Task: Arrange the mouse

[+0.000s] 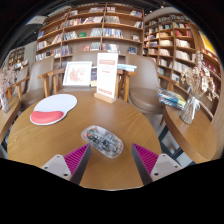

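Hand-held gripper (pixel 108 160) is spread wide, gripping nothing, over the round wooden surface (pixel 140 125). White mousepad (pixel 53 106) sits ahead to the left. The see-through mouse (pixel 102 140) lies just ahead between the fingers.

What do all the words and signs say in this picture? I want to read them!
None of it can be read from here.
Tall standing sign at the far end of the round table: orange and white with print, too small to read.
Open display card beside it: too blurred to read.
Books on the shelves: covers and spines too small.
Mouse, between the open gripper fingers: no readable label.
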